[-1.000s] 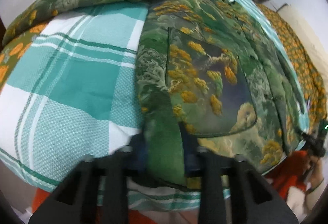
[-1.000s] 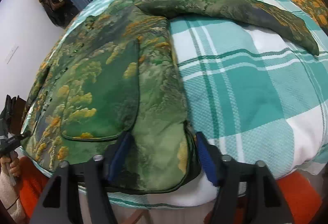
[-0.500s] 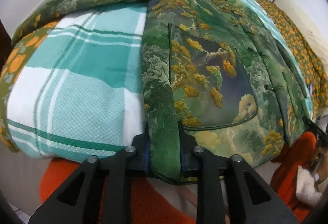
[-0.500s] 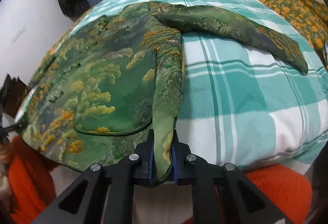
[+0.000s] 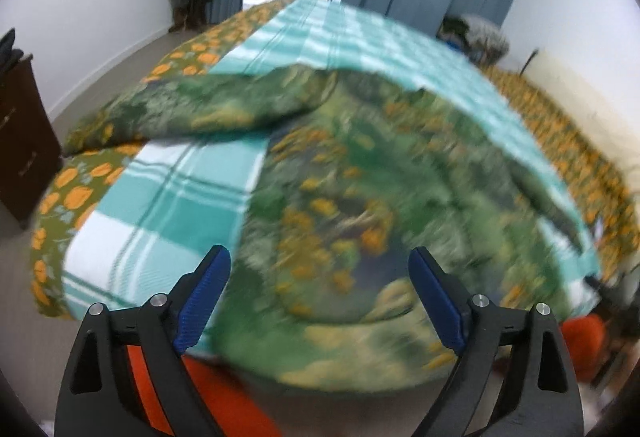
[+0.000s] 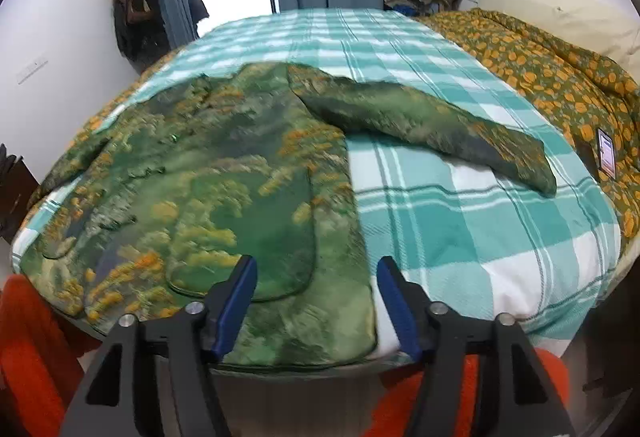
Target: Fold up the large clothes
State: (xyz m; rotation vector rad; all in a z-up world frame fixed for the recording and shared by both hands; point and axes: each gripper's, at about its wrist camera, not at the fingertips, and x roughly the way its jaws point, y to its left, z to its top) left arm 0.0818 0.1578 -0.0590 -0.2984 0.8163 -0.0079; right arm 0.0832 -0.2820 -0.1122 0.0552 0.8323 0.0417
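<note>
Left wrist view: left gripper [image 5: 320,297] jaws just swung wide, nothing pinched. Green flowery jacket [image 5: 360,205] lies flat on checked blanket [image 5: 184,197] past both blue pads, blurry. Sleeve [image 5: 192,109] stretches far left. Dark cabinet [image 5: 20,141] at left edge.

Right wrist view: right gripper [image 6: 316,297] jaws just spread, empty. Jacket [image 6: 224,197] hem lies below and between pads. Sleeve [image 6: 432,125] stretches right. Small card [image 6: 606,153] on orange-flower quilt [image 6: 560,77], writing too tiny.

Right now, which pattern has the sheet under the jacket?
Teal and white check sheet, clearest in the right wrist view.
</note>
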